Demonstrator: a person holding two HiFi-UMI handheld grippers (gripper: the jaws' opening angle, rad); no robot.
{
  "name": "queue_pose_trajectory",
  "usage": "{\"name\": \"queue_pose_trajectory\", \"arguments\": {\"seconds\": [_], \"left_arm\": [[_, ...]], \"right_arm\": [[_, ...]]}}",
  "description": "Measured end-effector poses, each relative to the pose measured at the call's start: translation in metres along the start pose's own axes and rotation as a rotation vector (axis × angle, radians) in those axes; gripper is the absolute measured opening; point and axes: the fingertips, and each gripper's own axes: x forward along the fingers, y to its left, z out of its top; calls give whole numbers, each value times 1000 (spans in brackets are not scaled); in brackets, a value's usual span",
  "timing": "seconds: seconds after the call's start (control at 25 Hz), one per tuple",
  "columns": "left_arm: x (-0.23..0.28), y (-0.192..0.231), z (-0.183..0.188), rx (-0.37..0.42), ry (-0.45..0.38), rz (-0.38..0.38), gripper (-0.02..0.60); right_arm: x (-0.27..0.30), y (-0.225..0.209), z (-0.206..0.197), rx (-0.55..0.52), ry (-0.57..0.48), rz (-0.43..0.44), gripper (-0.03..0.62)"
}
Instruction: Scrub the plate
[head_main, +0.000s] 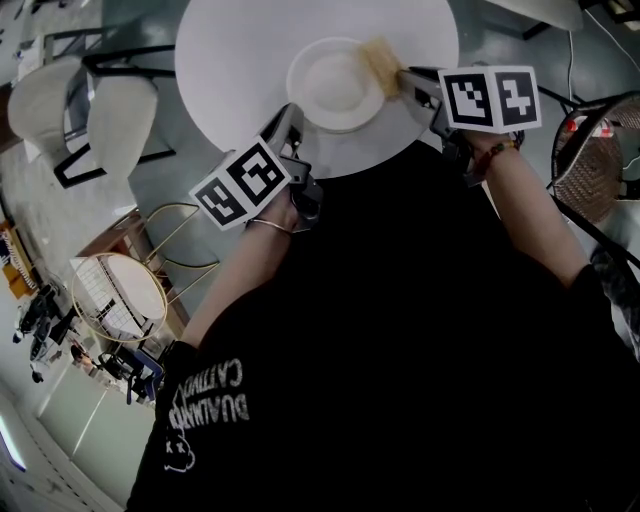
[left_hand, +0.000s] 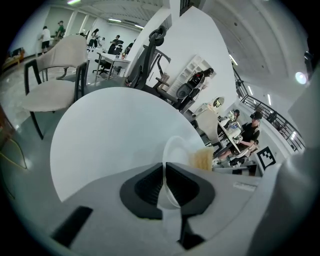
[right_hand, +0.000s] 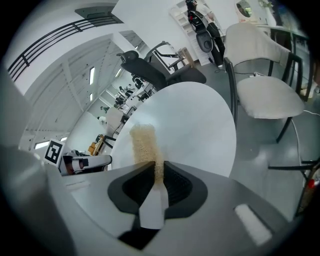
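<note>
Plate, round, white and glossy, sits on the round matte white table. Its near rim is pinched edge-on between the nearly closed jaws of the left gripper. Opposite, the right gripper clamps one end of a tan, coarse-fibred scrub pad, with the free end over the plate's right rim. Hard strokes could probably slide the slick rim out of that thin pinch, or fold the limp pad.

Black shirt, white lettering, wrist bangle, grey left tongs, right tongs
</note>
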Motion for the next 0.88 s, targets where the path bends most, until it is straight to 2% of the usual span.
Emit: {"name": "queue_pose_trajectory", "arguments": {"seconds": [0.36, 0.48, 0.56, 0.68, 0.76, 0.88], "left_arm": [[0, 3, 0, 1, -3, -17, 21], [1, 6, 2, 6, 3, -25, 21], [1, 8, 2, -1, 8, -30, 21], [0, 13, -1, -52, 16, -43, 21], [-2, 18, -4, -78, 22, -59, 21], [-4, 28, -9, -74, 49, -71, 21]], "right_arm": [[-14, 5, 6, 4, -65, -34, 58], [-10, 31, 7, -7, -98, 35, 59], [1, 57, 0, 0, -72, 131, 60], [20, 100, -21, 21, -5, 248, 60], [36, 118, -37, -1, 41, 258, 60], [59, 127, -62, -61, 115, 211, 60]]}}
